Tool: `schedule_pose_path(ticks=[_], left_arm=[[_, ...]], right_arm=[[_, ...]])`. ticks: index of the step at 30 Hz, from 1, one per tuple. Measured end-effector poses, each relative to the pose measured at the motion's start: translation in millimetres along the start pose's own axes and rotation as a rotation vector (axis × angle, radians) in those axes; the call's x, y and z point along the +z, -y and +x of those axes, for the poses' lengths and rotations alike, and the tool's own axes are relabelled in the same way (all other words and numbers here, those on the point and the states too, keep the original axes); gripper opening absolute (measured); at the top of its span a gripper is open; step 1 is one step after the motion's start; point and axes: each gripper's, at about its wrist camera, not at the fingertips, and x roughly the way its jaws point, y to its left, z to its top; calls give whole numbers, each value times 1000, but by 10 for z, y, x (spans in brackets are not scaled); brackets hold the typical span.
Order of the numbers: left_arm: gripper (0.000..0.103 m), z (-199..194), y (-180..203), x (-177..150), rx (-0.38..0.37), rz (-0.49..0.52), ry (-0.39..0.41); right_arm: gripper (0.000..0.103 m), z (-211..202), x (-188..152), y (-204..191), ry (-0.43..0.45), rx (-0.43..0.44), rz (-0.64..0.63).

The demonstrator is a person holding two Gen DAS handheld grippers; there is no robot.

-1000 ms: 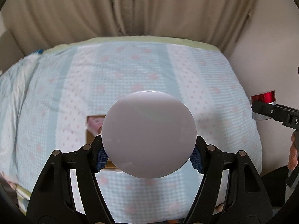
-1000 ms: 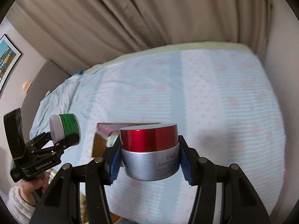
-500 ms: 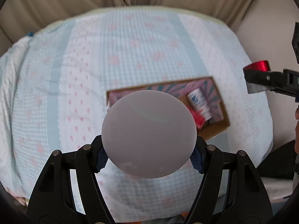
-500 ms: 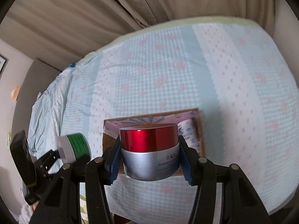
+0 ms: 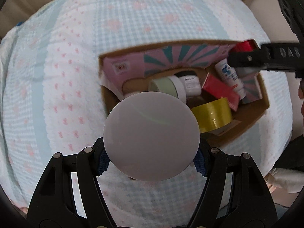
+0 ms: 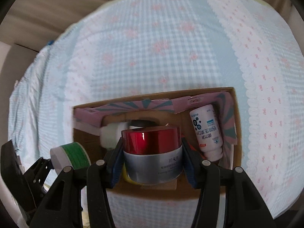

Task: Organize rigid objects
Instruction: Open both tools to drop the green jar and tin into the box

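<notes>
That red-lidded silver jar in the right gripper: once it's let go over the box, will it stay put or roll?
The jar looks squat and wide, so dropped base-down it should probably sit without tipping. Its glossy metallic wall may be slippery. The box already holds a bottle and tape roll, so landing on them could tilt it and let it roll.

Glossy red metallic lid on matt silver round jar [image 6: 152, 156], plain brown cardboard box [image 6: 236, 114], soft textured checked cloth bedspread [image 6: 152, 57]
</notes>
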Motion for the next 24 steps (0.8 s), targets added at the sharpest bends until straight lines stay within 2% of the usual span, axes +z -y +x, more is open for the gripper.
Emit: schedule_pose_path(ticks=[4, 11, 13, 14, 15, 16, 17, 19, 24], left_arm=[[68, 193, 25, -16, -9, -30, -36], [69, 276, 207, -6, 31, 31, -57], [89, 253, 241, 13, 30, 45, -55], [102, 219, 270, 27, 12, 52, -41], [103, 190, 284, 36, 2, 56, -31], [103, 169, 310, 47, 1, 64, -27], [103, 153, 337, 56, 5, 74, -24], [103, 137, 366, 56, 5, 87, -21], [103, 72, 385, 5, -10, 86, -8]], right_arm=[[51, 301, 139, 62, -60, -4, 38], [51, 584, 214, 101, -126, -12, 63], [51, 635, 223, 101, -148, 0, 70], [52, 627, 219, 103, -140, 8, 73], [55, 614, 221, 109, -130, 11, 76], [66, 588, 221, 115, -118, 10, 79], [87, 560, 222, 123, -111, 1, 77], [103, 517, 215, 131, -111, -22, 62], [103, 386, 141, 165, -125, -52, 29]])
